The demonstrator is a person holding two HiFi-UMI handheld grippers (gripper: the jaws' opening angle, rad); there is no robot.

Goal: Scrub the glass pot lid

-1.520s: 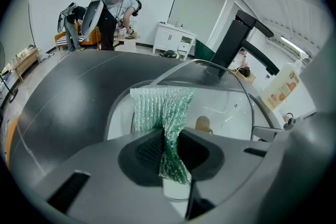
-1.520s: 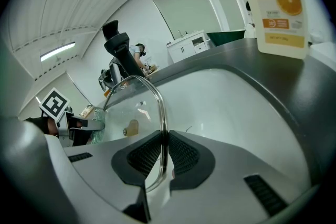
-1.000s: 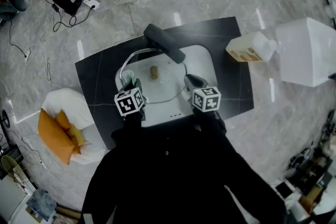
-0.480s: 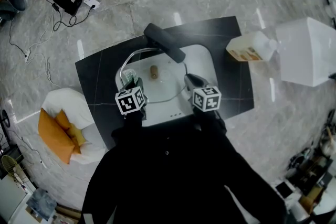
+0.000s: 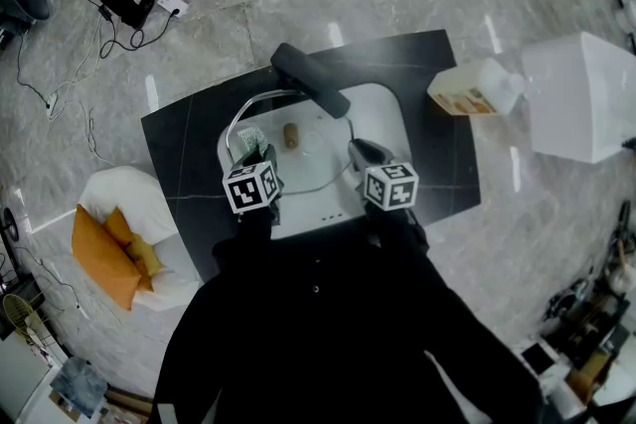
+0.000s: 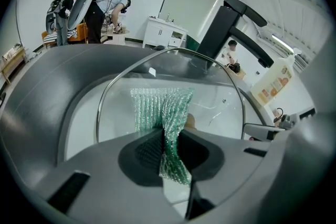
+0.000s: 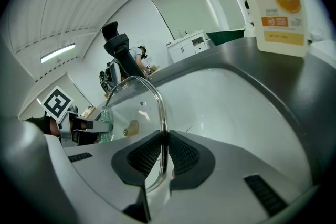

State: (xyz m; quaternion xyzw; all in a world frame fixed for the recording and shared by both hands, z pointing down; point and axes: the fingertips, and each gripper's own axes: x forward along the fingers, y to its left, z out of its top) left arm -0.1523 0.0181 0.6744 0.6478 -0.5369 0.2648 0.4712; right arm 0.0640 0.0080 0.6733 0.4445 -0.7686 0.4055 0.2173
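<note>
The glass pot lid with a metal rim and a tan knob is held over the white sink. My right gripper is shut on the lid's rim at its right edge. My left gripper is shut on a green mesh scrubbing cloth, which lies against the lid's glass at its left side. In the head view the left gripper holds the cloth on the lid's left part, and the right gripper sits at the lid's right.
A black faucet reaches over the sink's back. The sink is set in a dark countertop. A detergent bottle lies on the counter at right, beside a white box. A white basket with orange cloth stands on the floor at left.
My left gripper has slid the green cloth a little to the right and up across the lid. The right gripper and the lid have stayed put.
</note>
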